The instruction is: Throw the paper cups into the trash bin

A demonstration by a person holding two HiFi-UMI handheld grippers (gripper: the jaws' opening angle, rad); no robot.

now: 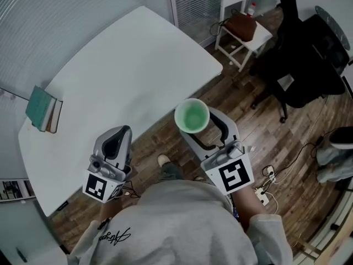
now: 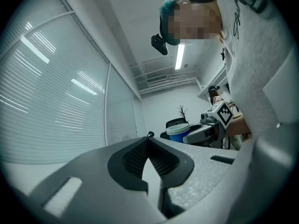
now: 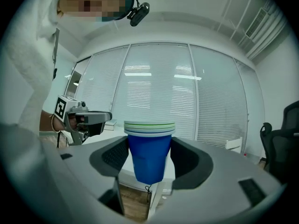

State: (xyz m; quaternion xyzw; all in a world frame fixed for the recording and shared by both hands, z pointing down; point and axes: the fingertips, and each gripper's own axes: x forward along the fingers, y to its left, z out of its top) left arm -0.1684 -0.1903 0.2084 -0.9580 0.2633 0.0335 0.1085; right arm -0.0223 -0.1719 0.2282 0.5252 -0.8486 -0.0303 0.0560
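A nested stack of paper cups (image 1: 192, 115), blue outside with a green inside on top, stands upright between the jaws of my right gripper (image 1: 202, 121), which is shut on it over the wooden floor beside the table. The right gripper view shows the blue stack (image 3: 149, 153) pinched between both pads of the right gripper (image 3: 149, 158). My left gripper (image 1: 119, 138) is held at the table's near edge, shut with nothing in it. In the left gripper view its pads meet at the tip of the left gripper (image 2: 149, 147), and the cups (image 2: 178, 132) show beyond.
A white table (image 1: 127, 76) fills the left, with a teal book (image 1: 43, 108) at its left end. A white stool with a brown bag (image 1: 242, 27) and a black office chair (image 1: 309, 65) stand at the back right. Cables and a power strip (image 1: 265, 195) lie on the floor.
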